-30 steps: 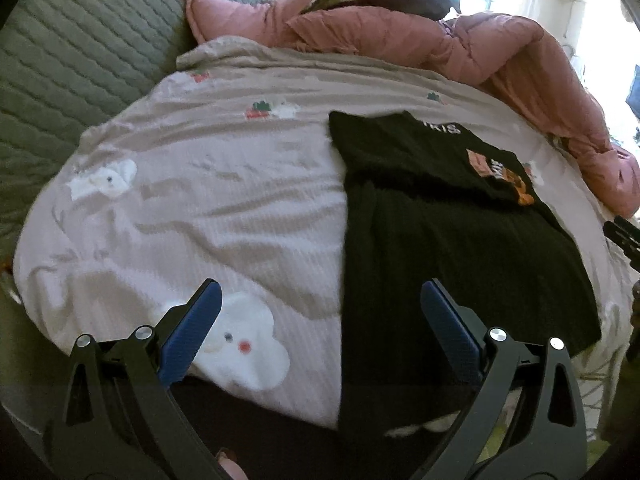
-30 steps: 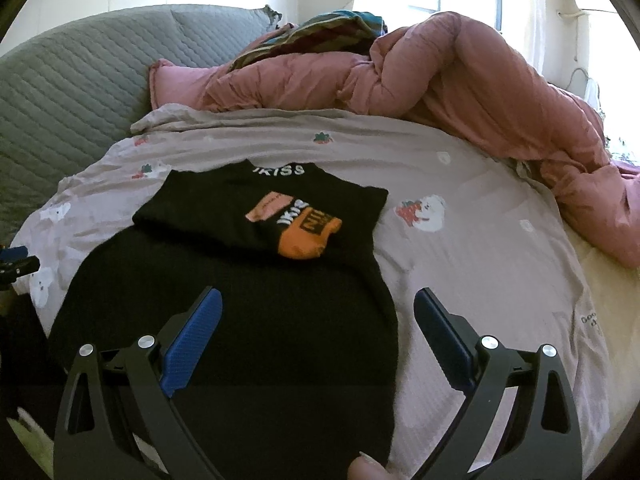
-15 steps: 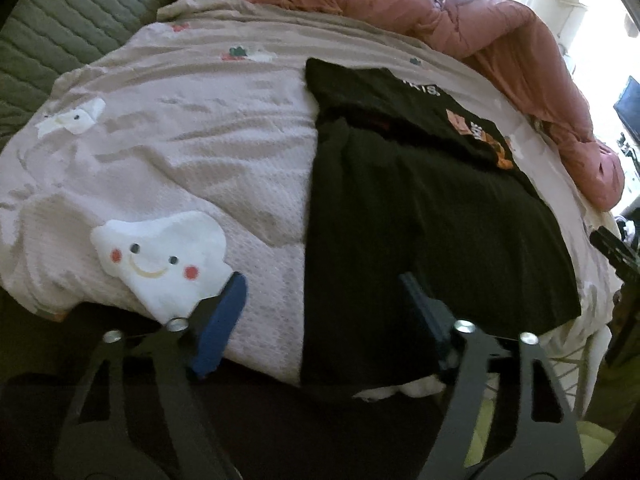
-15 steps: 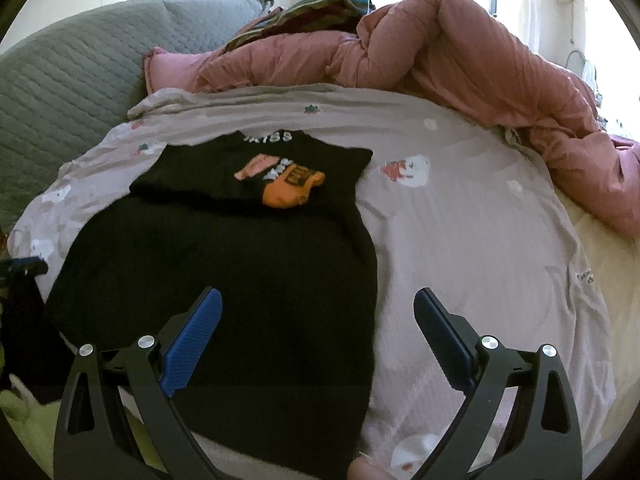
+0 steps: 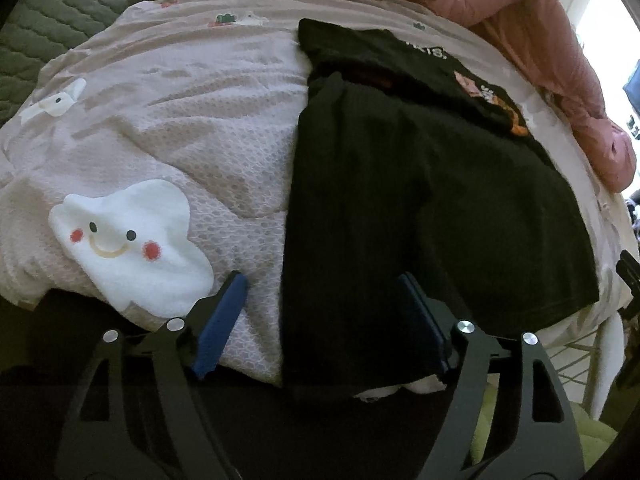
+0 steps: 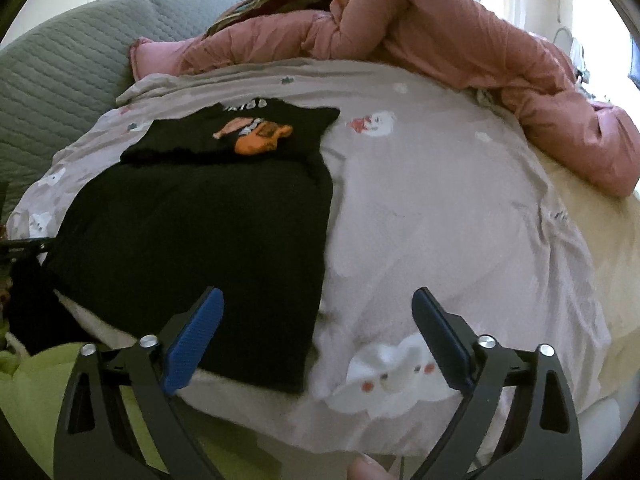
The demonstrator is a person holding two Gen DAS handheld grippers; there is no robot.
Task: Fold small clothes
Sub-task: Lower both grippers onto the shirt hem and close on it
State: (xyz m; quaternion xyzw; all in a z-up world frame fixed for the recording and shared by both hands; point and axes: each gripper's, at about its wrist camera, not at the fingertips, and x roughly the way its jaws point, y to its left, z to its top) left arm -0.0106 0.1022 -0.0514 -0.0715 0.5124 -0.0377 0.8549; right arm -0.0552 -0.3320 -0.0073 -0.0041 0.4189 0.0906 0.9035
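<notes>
- Bed (image 5: 192, 128): covered by a pale mauve quilted bedspread with cloud-face and small plant motifs; surface lightly creased.
- Black garment (image 5: 420, 208) (image 6: 200, 232): lies spread flat on the bedspread, lower hem at the near edge of the bed, upper part folded over to show an orange print and white lettering.
- Left gripper (image 5: 320, 316): jaws stand wide apart, straddling the garment's near left corner; one blue pad is over bare bedspread, the other over black fabric. Whether either touches the cloth cannot be told.
- Right gripper (image 6: 316, 332): jaws wide apart, straddling the garment's near right corner; one pad over the fabric, the other over the bedspread near a cloud motif (image 6: 388, 376). Nothing held.
- Pink duvet (image 6: 440, 40): heaped along the far side and right edge of the bed.
- Grey-green quilted headboard (image 6: 72, 72): borders the bed on the far left.
- Room: bright window light behind the duvet; yellow-green fabric (image 6: 32, 392) below the near bed edge.
</notes>
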